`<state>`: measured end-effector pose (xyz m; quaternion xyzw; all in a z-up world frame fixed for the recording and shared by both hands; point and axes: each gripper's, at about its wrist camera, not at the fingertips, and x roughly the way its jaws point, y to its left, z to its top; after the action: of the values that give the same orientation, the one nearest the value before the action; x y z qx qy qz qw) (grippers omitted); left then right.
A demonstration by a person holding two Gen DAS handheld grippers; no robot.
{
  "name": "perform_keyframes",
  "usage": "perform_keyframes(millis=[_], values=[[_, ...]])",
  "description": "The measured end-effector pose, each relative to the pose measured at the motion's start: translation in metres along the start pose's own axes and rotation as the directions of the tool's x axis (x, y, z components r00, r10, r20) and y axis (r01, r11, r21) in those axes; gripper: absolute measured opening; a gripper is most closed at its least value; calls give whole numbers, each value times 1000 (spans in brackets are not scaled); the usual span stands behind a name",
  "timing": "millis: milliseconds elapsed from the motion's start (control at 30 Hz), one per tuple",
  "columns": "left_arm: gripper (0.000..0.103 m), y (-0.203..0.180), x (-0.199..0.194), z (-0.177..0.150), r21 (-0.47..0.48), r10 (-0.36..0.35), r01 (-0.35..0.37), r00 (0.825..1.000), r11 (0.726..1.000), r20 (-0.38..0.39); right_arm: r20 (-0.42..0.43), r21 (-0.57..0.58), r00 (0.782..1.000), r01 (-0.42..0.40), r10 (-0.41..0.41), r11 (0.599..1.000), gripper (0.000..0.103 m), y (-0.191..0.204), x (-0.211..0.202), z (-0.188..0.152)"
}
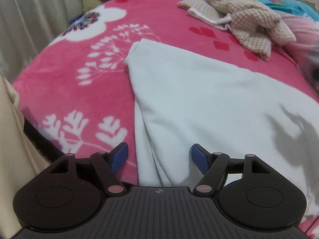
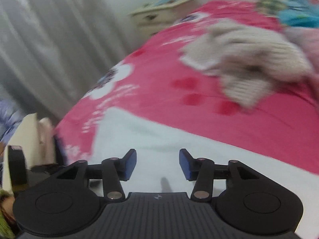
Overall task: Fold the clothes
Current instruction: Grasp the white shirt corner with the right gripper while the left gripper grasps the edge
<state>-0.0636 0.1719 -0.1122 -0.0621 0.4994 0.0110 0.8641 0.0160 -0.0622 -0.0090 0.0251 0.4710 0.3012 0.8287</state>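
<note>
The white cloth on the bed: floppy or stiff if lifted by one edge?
Probably floppy: the white cloth lies in soft folds. It likely drapes and sags. It looks thin, so probably light.

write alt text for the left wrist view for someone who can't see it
A white garment, partly folded, lies on a pink floral blanket, with the open left claw hovering over its near edge, gripping nothing. Farther back a crumpled beige checked garment waits on the blanket beside blue and pink fabric.
</note>
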Motion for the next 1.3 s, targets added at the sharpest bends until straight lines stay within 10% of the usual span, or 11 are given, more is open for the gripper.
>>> perform_keyframes(millis=[367, 733, 1000, 1300], values=[[83, 8, 14, 1, 26, -35, 38, 994, 999, -108, -337, -24, 938, -93, 80, 995, 68, 93, 158, 30], [23, 19, 3, 1, -54, -165, 161, 983, 986, -82, -401, -178, 914, -17, -57, 984, 87, 125, 190, 19], [11, 11, -21, -3, 13, -260, 260, 965, 966, 36, -330, -230, 939, 21, -98, 973, 19, 108, 165, 15], [10, -39, -55, 0, 148, -415, 400, 906, 904, 83, -150, -85, 988, -49, 36, 995, 15, 47, 67, 7]])
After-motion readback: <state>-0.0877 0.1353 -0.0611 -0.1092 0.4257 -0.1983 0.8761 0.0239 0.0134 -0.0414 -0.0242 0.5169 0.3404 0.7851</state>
